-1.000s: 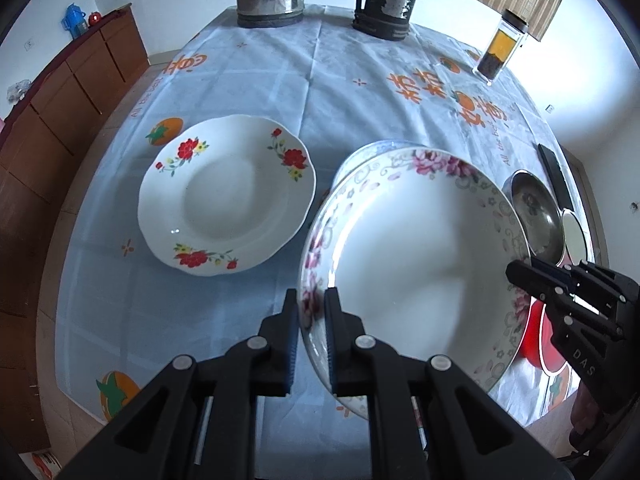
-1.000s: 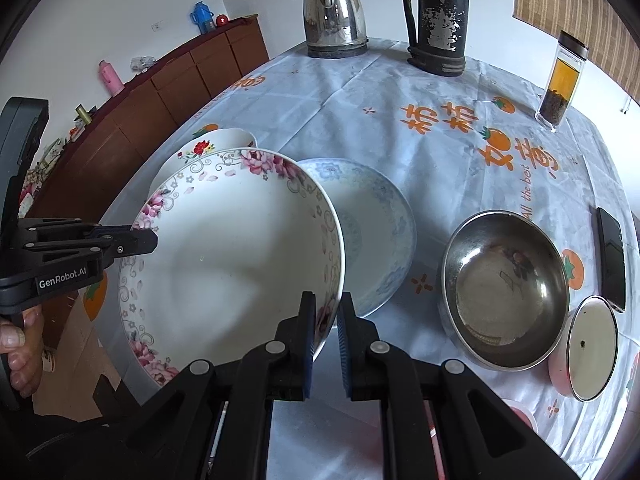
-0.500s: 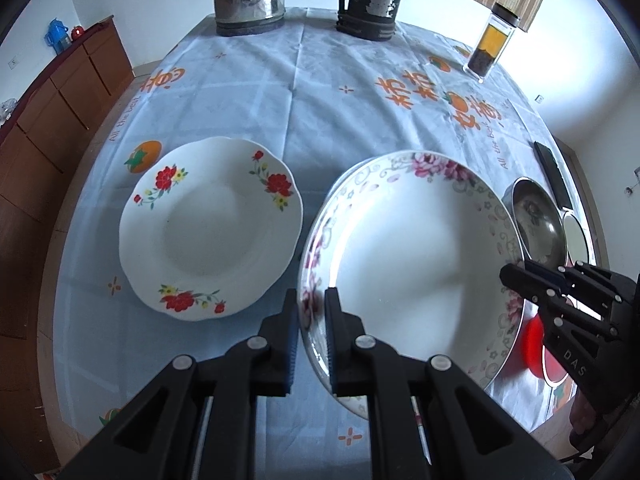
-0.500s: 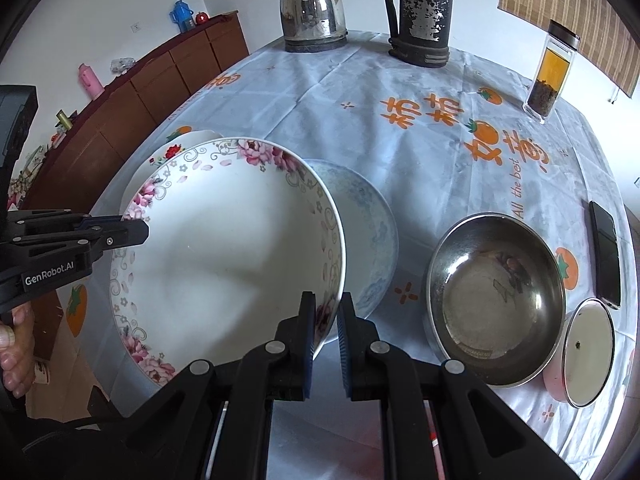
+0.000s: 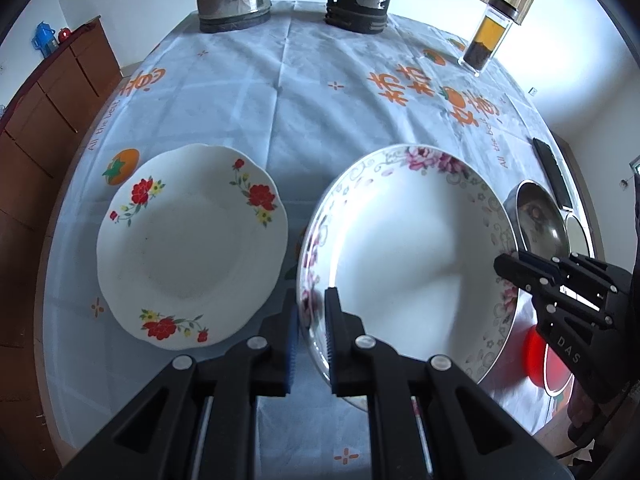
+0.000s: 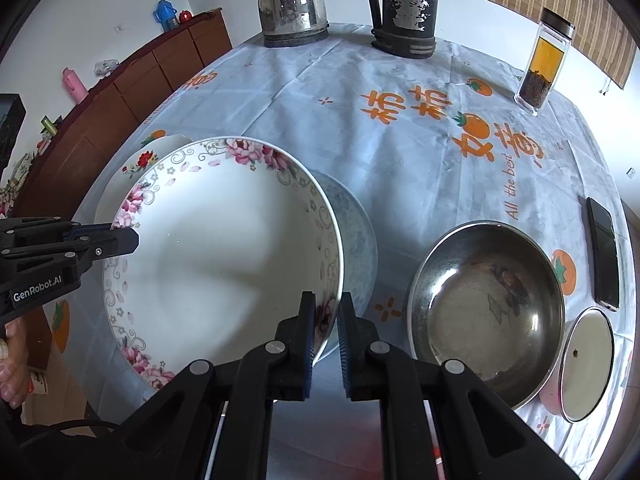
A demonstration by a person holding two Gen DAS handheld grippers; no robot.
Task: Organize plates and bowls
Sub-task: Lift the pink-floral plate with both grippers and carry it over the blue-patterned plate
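Observation:
A large white bowl with a pink-flower rim (image 5: 408, 256) (image 6: 224, 248) hangs tilted above the table, held at opposite rims. My left gripper (image 5: 311, 320) (image 6: 120, 240) is shut on its near-left rim. My right gripper (image 6: 325, 320) (image 5: 516, 268) is shut on its right rim. A red-flowered white plate (image 5: 192, 240) (image 6: 136, 164) lies on the cloth to the left. A pale blue-patterned plate (image 6: 356, 232) lies mostly hidden under the bowl and does not show in the left wrist view. A steel bowl (image 6: 488, 300) (image 5: 540, 220) sits to the right.
A steel kettle (image 6: 292, 0), a black thermos (image 6: 404, 4) and a glass tea bottle (image 6: 544, 64) stand at the table's far side. A phone (image 6: 604, 256) and a round lid (image 6: 586, 364) lie by the right edge. A wooden cabinet (image 6: 120, 92) runs along the left.
Both grippers carried the pink-flowered bowl a little farther across the table and lower. It now covers more of the blue-patterned plate, which has dropped out of the left wrist view.

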